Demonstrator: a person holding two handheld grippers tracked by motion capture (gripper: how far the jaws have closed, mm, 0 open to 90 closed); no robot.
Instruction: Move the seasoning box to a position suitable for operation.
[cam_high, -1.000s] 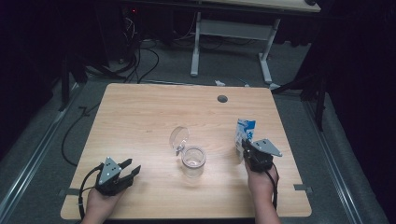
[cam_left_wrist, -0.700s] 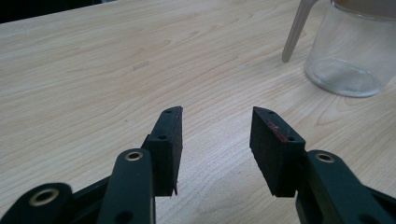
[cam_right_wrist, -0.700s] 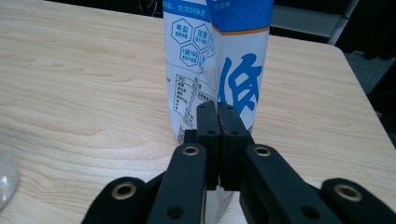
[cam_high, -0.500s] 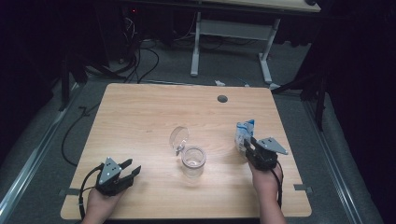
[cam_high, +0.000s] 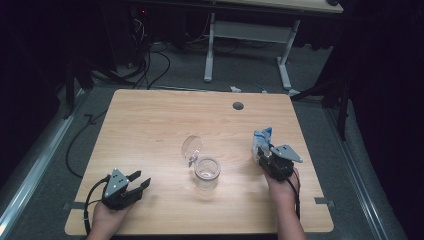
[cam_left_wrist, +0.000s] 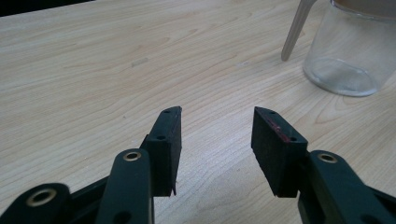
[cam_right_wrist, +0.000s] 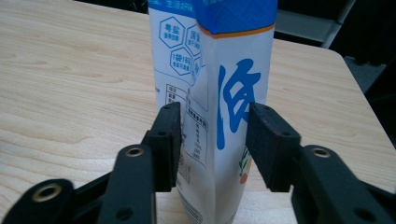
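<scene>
The upright packet (cam_right_wrist: 219, 93) stands on the table (cam_high: 150, 125) between the right gripper (cam_right_wrist: 212, 144)'s jaws, which have just been opening; the left gripper (cam_left_wrist: 217, 140) gapes empty, farther off.

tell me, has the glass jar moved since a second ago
No. The glass jar sits at the same spot near the middle of the table, in line below the round hole near the far edge, as before.
</scene>
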